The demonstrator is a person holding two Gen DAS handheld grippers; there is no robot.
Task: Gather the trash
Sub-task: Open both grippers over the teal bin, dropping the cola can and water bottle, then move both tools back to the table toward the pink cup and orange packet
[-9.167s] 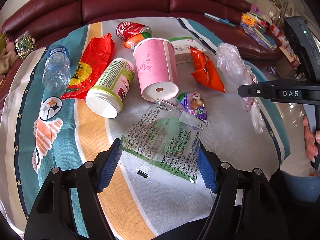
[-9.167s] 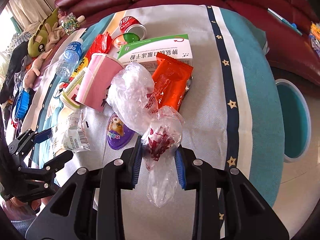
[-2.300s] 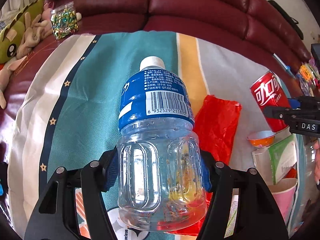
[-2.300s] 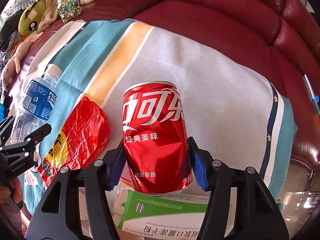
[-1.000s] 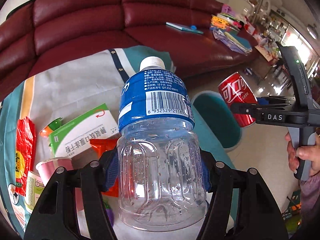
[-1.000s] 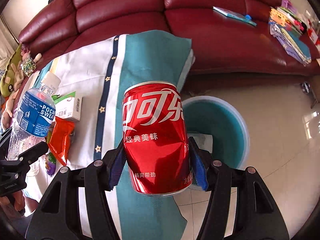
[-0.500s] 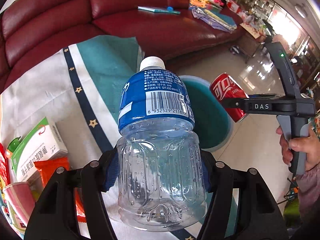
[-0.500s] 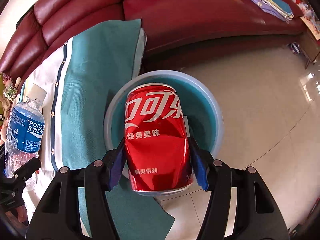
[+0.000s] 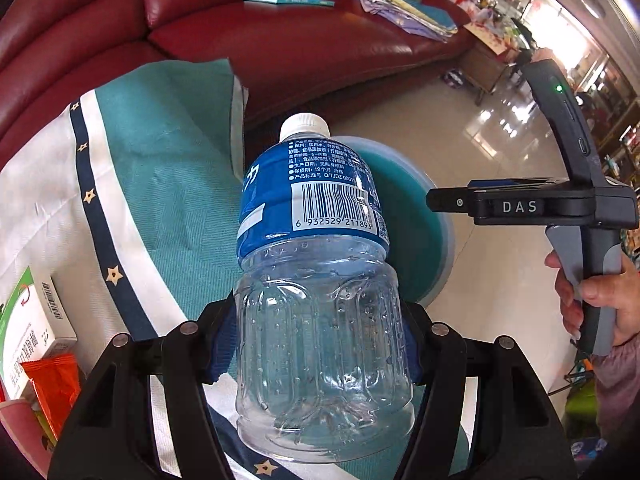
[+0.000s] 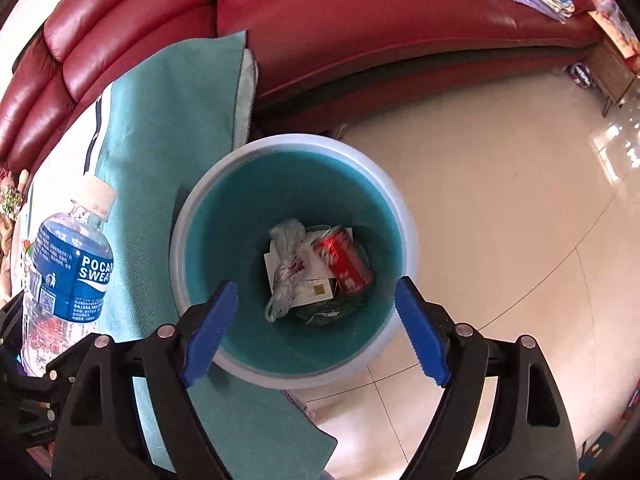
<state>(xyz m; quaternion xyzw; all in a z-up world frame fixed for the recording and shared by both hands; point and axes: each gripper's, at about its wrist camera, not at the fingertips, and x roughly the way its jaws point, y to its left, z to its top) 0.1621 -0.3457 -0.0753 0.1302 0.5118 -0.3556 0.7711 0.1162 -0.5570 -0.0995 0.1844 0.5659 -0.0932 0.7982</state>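
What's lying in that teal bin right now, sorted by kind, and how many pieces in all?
Inside the teal bin, as far as the right wrist view shows:
Red soda can: 1
Clear plastic bag: 1
White paper or card pieces: at least 1, overlapping, exact count unclear
Dark item underneath: hidden, cannot tell
Total: at least 3

Teal bin on tiled floor

Black left gripper and right gripper, blue pads, silver screws, white "DAS" lettering.
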